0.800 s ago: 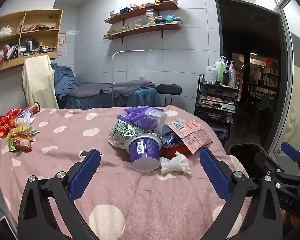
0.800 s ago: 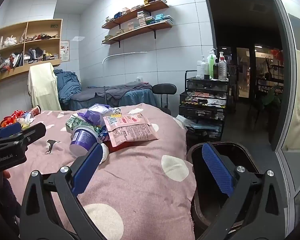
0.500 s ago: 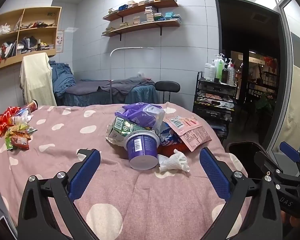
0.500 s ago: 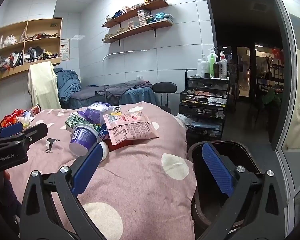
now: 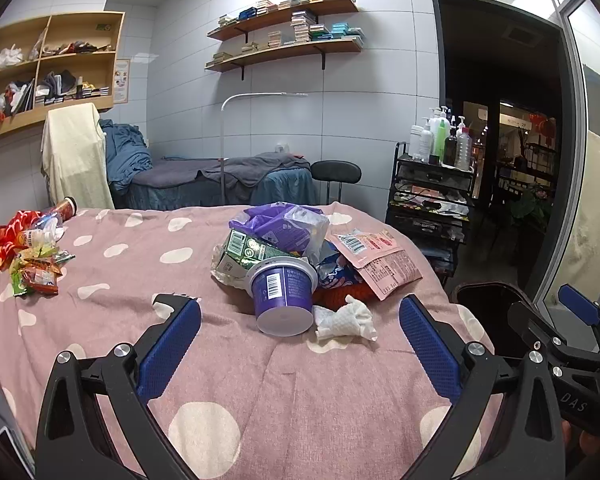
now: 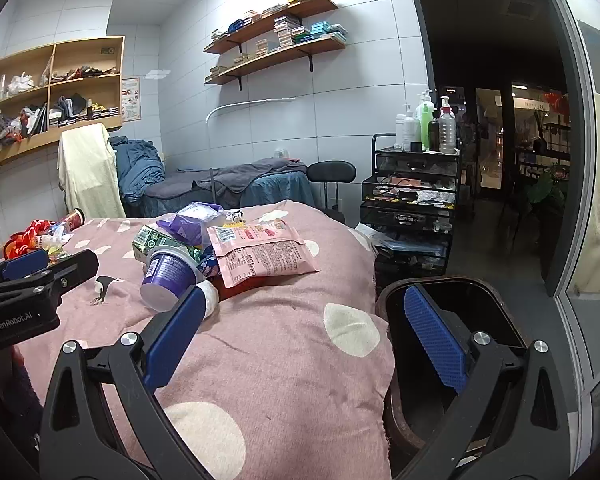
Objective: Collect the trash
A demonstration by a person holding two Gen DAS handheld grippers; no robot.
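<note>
While hovering wide apart before the overturned purple plastic yogurt cup (image 5: 284, 297), left gripper (image 5: 300, 338) jaws risking nudging the crumpled white tissue (image 5: 346, 318) beside that cup; right gripper (image 6: 304, 330) likewise gaping, empty, toward the black bin (image 6: 484, 292).

Setting: a massage or beauty treatment room. Evidence: a draped treatment bed (image 5: 220, 184) against a white tiled wall (image 5: 340, 100), a black trolley (image 6: 412, 196) topped with pump bottles (image 6: 424, 124). Wall shelves (image 5: 288, 46) hold stacked boxes; a wooden cubby (image 5: 48, 68) holds linens.
</note>
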